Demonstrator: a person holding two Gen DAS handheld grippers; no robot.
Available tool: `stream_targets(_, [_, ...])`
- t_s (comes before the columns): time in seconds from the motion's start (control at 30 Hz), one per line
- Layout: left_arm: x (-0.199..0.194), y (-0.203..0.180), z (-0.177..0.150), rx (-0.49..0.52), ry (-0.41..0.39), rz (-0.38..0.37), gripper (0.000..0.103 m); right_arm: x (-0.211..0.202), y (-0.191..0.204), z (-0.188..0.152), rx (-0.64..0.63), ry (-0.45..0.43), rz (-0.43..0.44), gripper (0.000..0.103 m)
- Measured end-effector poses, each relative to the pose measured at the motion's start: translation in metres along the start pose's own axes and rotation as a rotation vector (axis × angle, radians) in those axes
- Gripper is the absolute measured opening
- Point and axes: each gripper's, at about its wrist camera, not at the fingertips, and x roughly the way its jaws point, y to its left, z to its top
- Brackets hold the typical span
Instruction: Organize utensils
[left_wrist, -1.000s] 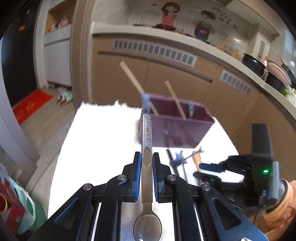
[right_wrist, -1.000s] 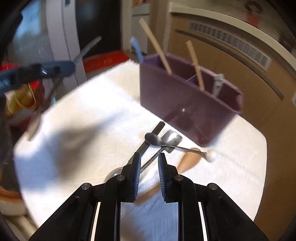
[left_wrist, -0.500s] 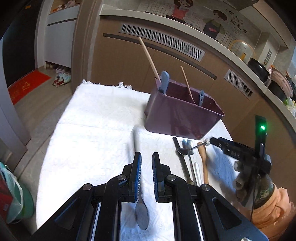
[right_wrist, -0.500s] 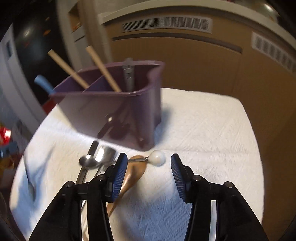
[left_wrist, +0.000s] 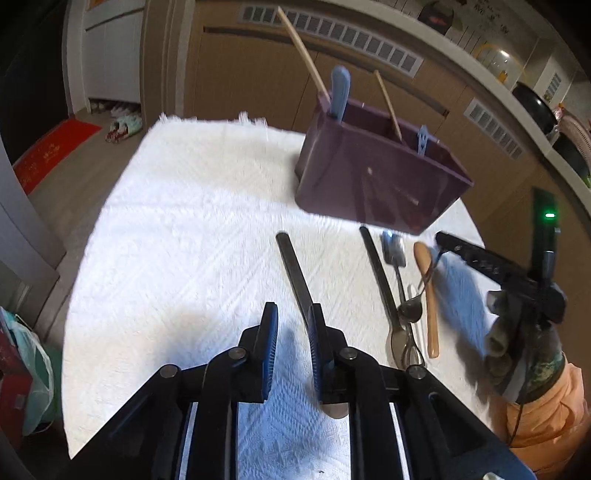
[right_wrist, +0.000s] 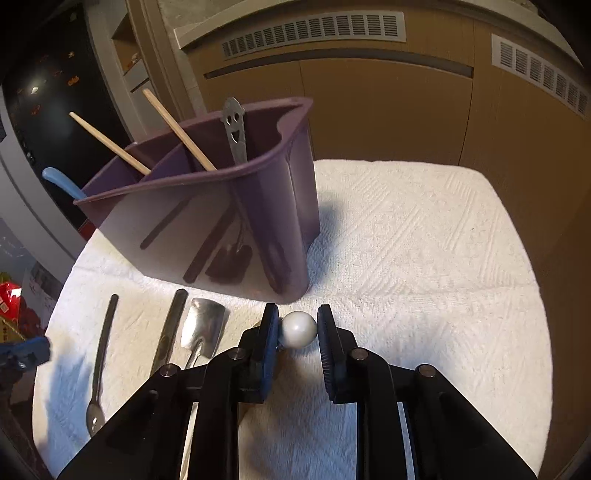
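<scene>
A purple utensil holder stands on the white towel; it also shows in the right wrist view, holding chopsticks, a blue handle and a smiley-handled utensil. My left gripper is open; a steel spoon lies on the towel just right of its gap. My right gripper has a white ball-ended utensil between its fingers; the left pad touches the ball and a small gap shows on the right. The right gripper also shows in the left wrist view, over several loose utensils.
A flat-bladed steel utensil, a dark handle and the steel spoon lie in front of the holder. A wooden spoon lies beside them. Brown cabinets stand behind the table. The towel's right half is bare.
My left gripper let go of the steel spoon, which now lies on the towel. My right gripper swung to the holder's right end and narrowed around the white ball end.
</scene>
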Motion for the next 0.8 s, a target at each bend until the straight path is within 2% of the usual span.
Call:
stream_targets(0.2, [0.039,-0.009,0.018,-0.019,0.121,0.013,0.016,-0.042,0.002,-0.011,-0.025,-0.04,0.035,0.022])
stream_targets(0.33, [0.067,-0.019,0.031,0.008,0.18,0.117,0.016,-0.06,-0.004,-0.028,-0.032,-0.059,0.044,0.022])
stream_targets(0.47, [0.079,-0.035,0.043,0.071,0.197,0.199,0.021,-0.074,-0.01,-0.04,-0.053,-0.086,0.034,0.022])
stream_targets(0.57, [0.084,-0.038,0.048,0.085,0.203,0.215,0.022,-0.082,-0.01,-0.045,-0.077,-0.111,0.03,0.022])
stream_targets(0.6, [0.083,-0.038,0.048,0.086,0.197,0.211,0.018,-0.085,-0.011,-0.045,-0.081,-0.119,0.031,0.022])
stream_targets(0.67, [0.081,-0.036,0.046,0.098,0.166,0.213,0.011,-0.093,-0.011,-0.046,-0.09,-0.137,0.031,0.022])
stream_targets(0.8, [0.061,-0.038,0.029,0.111,0.088,0.208,0.01,-0.109,-0.007,-0.045,-0.123,-0.173,0.009,0.022])
